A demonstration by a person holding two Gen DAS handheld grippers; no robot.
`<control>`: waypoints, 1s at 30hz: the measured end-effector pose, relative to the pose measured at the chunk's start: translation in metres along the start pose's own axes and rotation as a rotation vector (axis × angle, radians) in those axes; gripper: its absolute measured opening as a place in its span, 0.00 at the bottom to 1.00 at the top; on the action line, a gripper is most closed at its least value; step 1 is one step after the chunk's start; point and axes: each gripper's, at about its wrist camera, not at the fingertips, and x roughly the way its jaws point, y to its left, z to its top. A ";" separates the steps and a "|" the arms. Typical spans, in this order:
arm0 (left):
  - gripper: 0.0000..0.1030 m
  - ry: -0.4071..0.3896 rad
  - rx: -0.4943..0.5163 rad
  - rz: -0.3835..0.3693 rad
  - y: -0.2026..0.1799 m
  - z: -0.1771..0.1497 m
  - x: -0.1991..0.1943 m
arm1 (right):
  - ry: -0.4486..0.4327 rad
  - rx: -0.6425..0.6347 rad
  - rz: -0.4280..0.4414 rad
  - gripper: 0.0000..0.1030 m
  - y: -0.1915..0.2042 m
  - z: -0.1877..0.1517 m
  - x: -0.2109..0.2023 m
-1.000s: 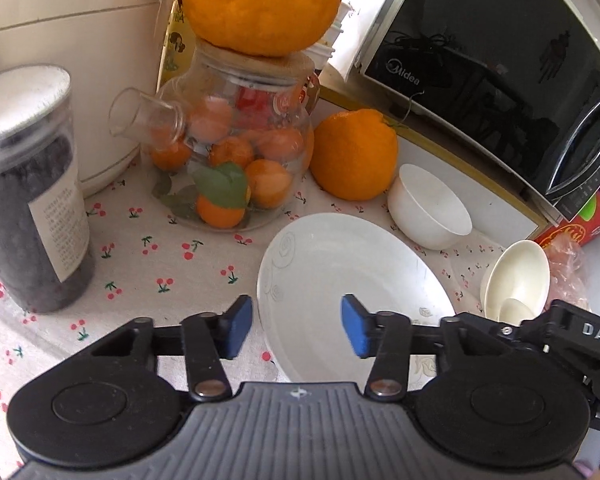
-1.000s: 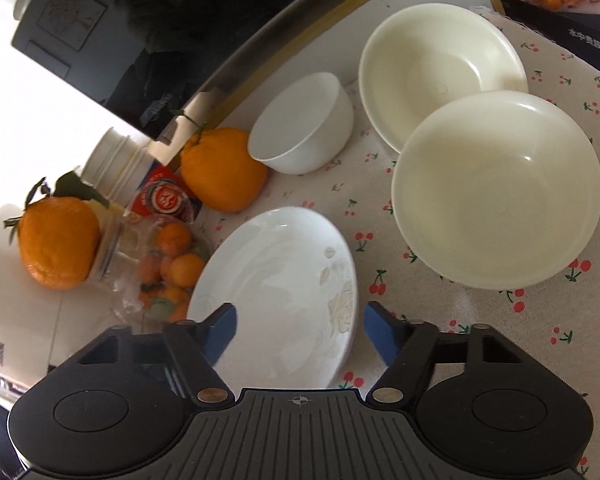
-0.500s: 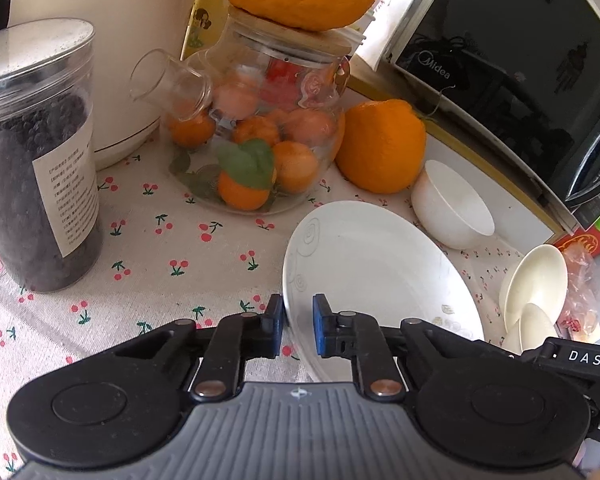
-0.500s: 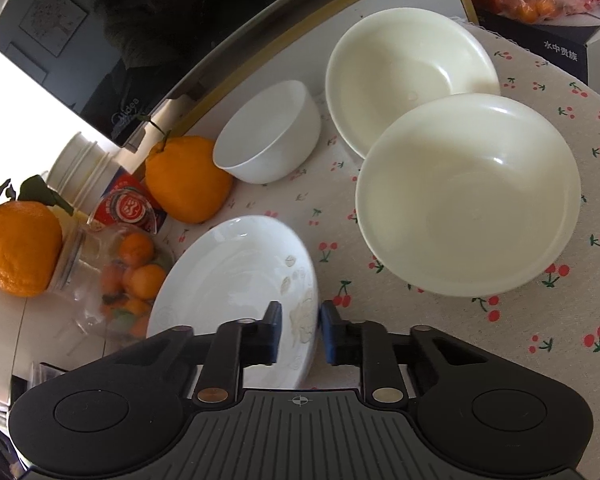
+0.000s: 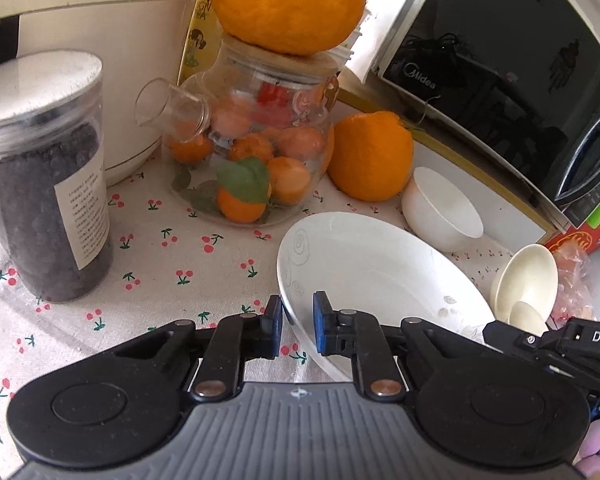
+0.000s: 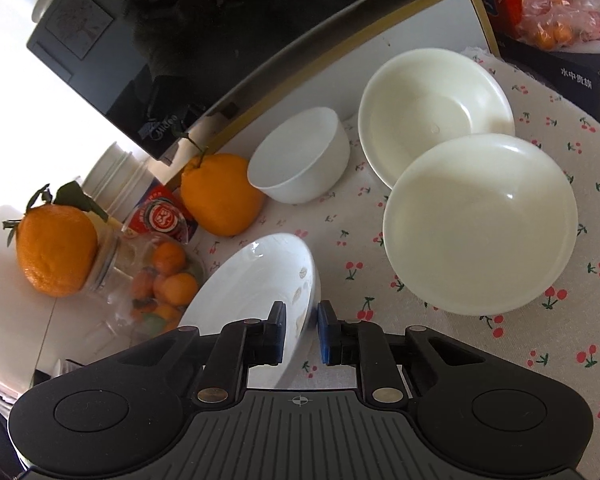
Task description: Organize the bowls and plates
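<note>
White plate [image 5: 380,276], shallow, faint scroll pattern near the rim. It sits toward the middle of the desk [image 5: 160,264], on a cherry-print cloth, and looks tilted, one edge raised.

Left tool [image 5: 296,326]: clamped on the plate's rim, one pad inside, one outside. Right tool [image 6: 302,330]: likewise pinching the rim on the opposite side. Both sets of jaws have just been closing, with the rim between them.

Other dishes, further toward the back edge by the microwave [image 5: 500,64]: small white bowl [image 6: 300,156]; two wider cream bowls, far cream bowl [image 6: 432,108] and near cream bowl [image 6: 480,220], the near one overlapping the far one's rim.

Handling, as judged:
- Plate appears glazed ceramic: stiff, moderately heavy, breakable, slick under the pads.
- The rim is the only hold; a thin edge pinch could slip or pivot.
- Two opposed grips should steady it, provided both hands move together.
- Glass jar of oranges [image 5: 252,152] stands just beside the plate's far edge; keep clear when lifting.
- Likely destination is a stack with like pieces; set down gently, since ceramic on ceramic chips.
</note>
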 end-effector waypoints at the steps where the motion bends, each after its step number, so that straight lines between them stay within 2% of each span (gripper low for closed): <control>1: 0.13 -0.004 0.006 -0.001 -0.002 0.001 -0.002 | -0.005 -0.005 0.002 0.17 0.002 0.001 -0.002; 12: 0.14 -0.023 0.053 -0.024 -0.011 0.002 -0.030 | -0.024 -0.042 0.035 0.17 0.012 0.003 -0.038; 30: 0.14 0.000 0.097 -0.050 -0.022 -0.012 -0.073 | 0.009 -0.069 0.017 0.17 0.016 -0.010 -0.096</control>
